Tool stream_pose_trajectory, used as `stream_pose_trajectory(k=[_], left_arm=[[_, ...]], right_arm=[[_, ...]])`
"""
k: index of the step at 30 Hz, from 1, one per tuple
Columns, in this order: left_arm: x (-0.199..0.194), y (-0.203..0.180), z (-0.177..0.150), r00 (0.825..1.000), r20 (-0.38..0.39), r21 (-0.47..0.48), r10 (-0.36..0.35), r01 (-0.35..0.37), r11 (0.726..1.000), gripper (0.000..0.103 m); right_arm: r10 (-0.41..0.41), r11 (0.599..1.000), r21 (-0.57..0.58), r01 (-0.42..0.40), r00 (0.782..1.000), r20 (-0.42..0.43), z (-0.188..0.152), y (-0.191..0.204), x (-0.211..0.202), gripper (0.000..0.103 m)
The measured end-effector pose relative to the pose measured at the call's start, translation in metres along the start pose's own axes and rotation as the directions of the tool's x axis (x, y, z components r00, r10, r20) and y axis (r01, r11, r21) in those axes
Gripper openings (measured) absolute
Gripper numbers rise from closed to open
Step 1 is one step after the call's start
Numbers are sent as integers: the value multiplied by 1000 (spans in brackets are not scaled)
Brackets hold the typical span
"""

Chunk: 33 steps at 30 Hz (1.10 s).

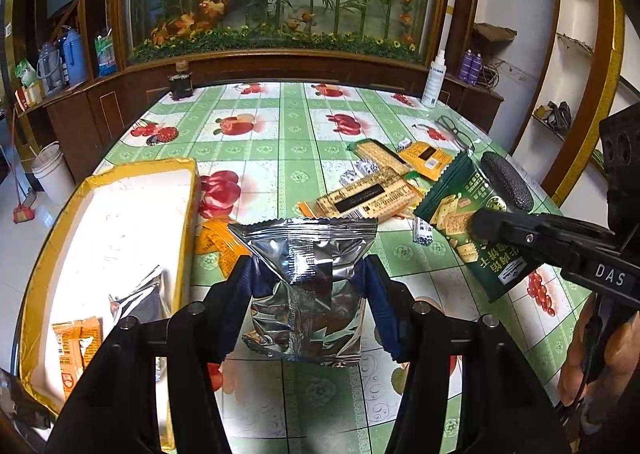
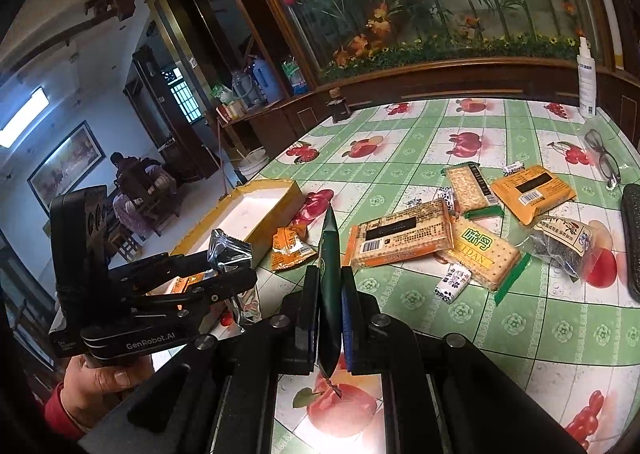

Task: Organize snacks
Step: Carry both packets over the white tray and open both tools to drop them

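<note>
Left claw [image 1: 308,286] clamped across a silver foil packet [image 1: 310,274], lifted above the surface [image 1: 296,122]. Right claw [image 2: 330,294] pinched tight on a dark green cracker packet [image 2: 330,254], held edge-on, also lifted.

Risks: foil is slick and crumpled, so it could slide from the pads on a swing toward the box. Green packet is gripped on a thin edge and could twist or flop. The claws sit close together and may knock.

Yellow-rimmed box [image 1: 132,190] at near left already holds a silver and an orange packet. Loose cracker packets [image 2: 400,242] lie scattered far right.
</note>
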<state>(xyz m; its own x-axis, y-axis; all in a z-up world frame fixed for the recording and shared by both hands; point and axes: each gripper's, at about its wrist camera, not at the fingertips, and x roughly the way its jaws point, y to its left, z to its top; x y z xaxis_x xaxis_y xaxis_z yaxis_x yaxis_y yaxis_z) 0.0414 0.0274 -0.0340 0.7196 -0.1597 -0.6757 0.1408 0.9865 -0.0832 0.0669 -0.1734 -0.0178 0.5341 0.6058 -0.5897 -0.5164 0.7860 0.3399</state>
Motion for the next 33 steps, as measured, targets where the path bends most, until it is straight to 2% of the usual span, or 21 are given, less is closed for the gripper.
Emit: stream_pose_trajectory(k=[9, 17, 25, 33], left_arm=[[-27, 29, 5, 997, 58, -61, 40, -37, 997, 54], [-47, 76, 4, 987, 84, -136, 138, -126, 983, 54], [-46, 130, -7, 972, 51, -234, 231, -214, 948, 54], [-38, 150, -18, 961, 20, -253, 275, -261, 932, 54]], right_arm=[[51, 999, -18, -50, 999, 4, 7, 22, 12, 9], [129, 991, -34, -129, 992, -8, 16, 53, 38, 9], [211, 977, -27, -212, 977, -36, 29, 94, 86, 9], [236, 970, -47, -240, 969, -70, 31, 134, 137, 9]])
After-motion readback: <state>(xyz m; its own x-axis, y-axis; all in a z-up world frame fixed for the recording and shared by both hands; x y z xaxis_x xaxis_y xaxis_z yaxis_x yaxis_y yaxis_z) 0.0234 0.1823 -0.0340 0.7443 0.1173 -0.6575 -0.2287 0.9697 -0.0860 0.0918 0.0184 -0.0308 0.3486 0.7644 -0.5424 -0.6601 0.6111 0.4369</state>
